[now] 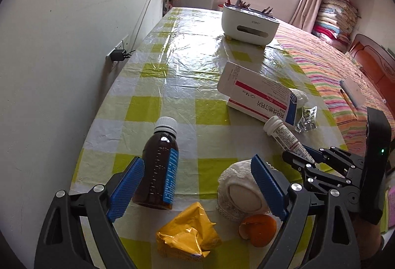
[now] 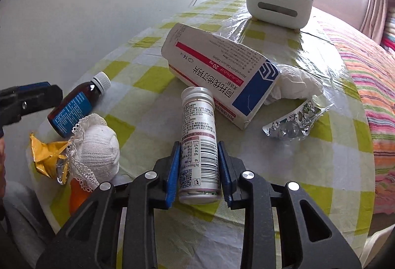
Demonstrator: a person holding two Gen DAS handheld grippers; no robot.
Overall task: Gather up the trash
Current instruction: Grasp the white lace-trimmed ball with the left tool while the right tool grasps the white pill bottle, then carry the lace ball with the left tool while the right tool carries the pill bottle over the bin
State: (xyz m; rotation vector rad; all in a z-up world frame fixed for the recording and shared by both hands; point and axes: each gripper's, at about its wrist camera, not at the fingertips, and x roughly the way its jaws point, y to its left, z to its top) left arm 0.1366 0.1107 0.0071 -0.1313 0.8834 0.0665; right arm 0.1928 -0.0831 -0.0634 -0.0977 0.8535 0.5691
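Observation:
My right gripper [image 2: 198, 157] is shut on a white tablet tube [image 2: 198, 138] with a barcode label; the tube also shows in the left wrist view [image 1: 286, 136]. My left gripper [image 1: 197, 182] is open and empty, low over the table between a brown syrup bottle [image 1: 160, 167] and a white lace-wrapped ball [image 1: 240, 191]. A crumpled gold wrapper [image 1: 187, 235] and an orange peel [image 1: 259, 229] lie just in front of it. A white and red medicine box [image 2: 219, 76], a crumpled tissue [image 2: 293, 86] and a foil blister pack [image 2: 291, 125] lie beyond the tube.
The table has a yellow-checked plastic cloth [image 1: 172, 86] and stands against a white wall on the left. A white desktop bin [image 1: 249, 24] with pencils stands at the far end. A striped bed [image 1: 345, 81] runs along the right edge.

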